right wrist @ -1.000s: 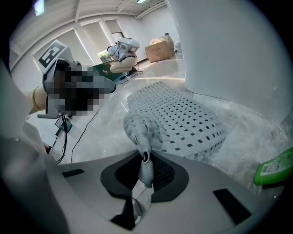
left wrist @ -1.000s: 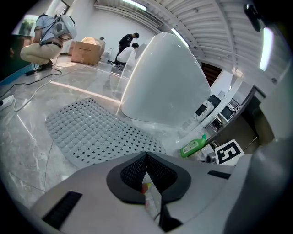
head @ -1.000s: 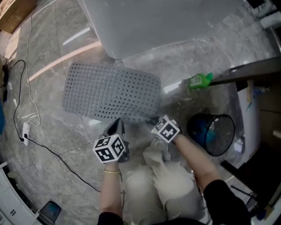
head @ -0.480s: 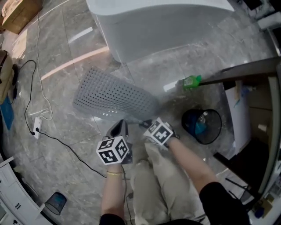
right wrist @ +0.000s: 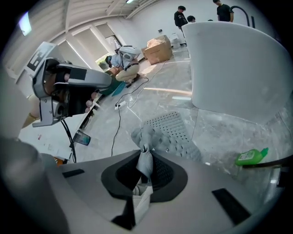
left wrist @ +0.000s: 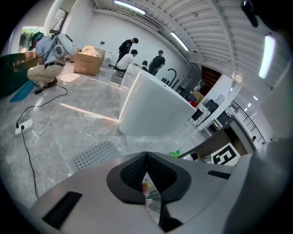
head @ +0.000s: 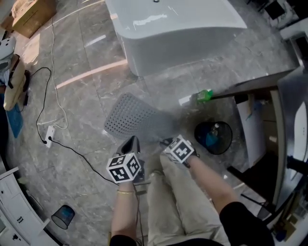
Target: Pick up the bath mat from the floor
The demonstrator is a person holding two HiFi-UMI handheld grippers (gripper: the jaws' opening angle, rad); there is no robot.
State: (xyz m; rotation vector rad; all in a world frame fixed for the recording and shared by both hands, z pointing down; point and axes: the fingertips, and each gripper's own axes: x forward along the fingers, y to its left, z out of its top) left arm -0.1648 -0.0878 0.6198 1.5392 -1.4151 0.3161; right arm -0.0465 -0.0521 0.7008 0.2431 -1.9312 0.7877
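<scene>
Your right gripper (right wrist: 144, 151) is clamped on the near edge of the bath mat (head: 132, 120), which trails down to the floor in front of the bathtub (head: 178, 29); your left gripper (left wrist: 146, 157) is closed on nothing. Lift straight and steadily so the thin edge doesn't slip out

Grey veined marble floor (head: 86, 72) runs through the whole room, glossy, with a pale streak of reflected light. A white freestanding bathtub (head: 178, 29) stands on it. A black cable (head: 72, 150) trails from a white power strip (head: 49, 136). A cardboard box (head: 31, 12) sits at the far edge. A black waste bin (head: 214, 138) stands near a dark ledge (head: 250, 85). Strip lights (left wrist: 132, 6) line the white ribbed ceiling (left wrist: 206, 27).
</scene>
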